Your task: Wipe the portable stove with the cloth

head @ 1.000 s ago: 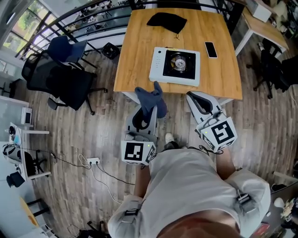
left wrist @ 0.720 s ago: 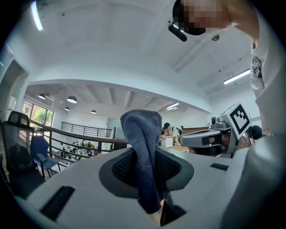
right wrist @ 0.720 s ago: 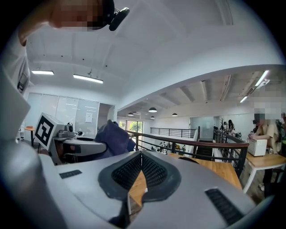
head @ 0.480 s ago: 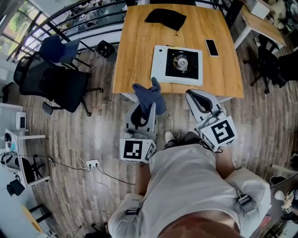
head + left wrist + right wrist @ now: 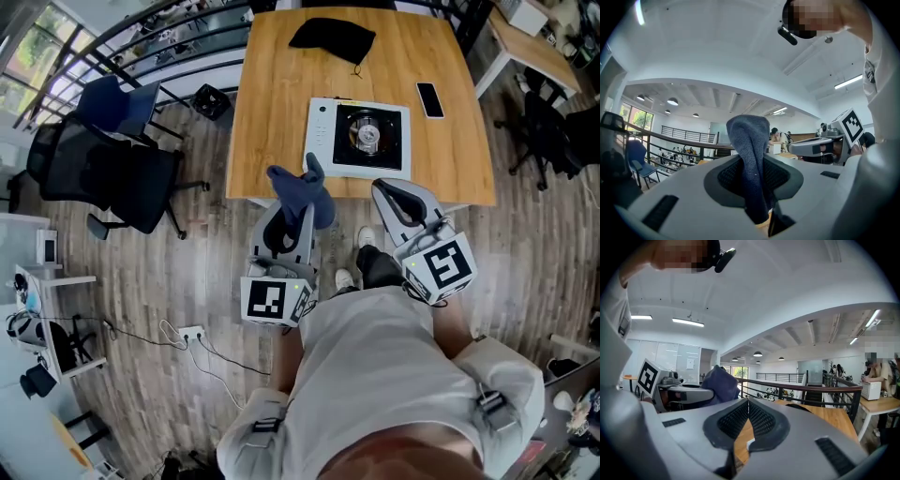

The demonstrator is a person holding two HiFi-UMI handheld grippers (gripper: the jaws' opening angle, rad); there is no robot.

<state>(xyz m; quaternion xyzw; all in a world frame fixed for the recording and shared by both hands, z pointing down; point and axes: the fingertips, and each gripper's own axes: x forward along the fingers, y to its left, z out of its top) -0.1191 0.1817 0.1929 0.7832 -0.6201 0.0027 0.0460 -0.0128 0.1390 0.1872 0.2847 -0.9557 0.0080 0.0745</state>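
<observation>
Just short of the near edge of the worktop (image 5: 272,103), over the wood floor: two grippers, side by side. Left hand-held gripper (image 5: 300,214) clamped on one blue-grey cloth (image 5: 298,190), jaws kept apart only by the bunched fold, loose end standing up above the pads. Right hand-held gripper (image 5: 388,193) pressed fully together, nothing between the jaws. Ahead on the worktop, apart from both: one white portable stove (image 5: 359,139), one round burner in its black panel, close to the front edge. Just right of the stove, one dark phone (image 5: 430,99); at the far edge, one black fabric bundle (image 5: 333,37). Off to the left, two office chairs: one blue chair (image 5: 127,101), one black chair (image 5: 108,173).
</observation>
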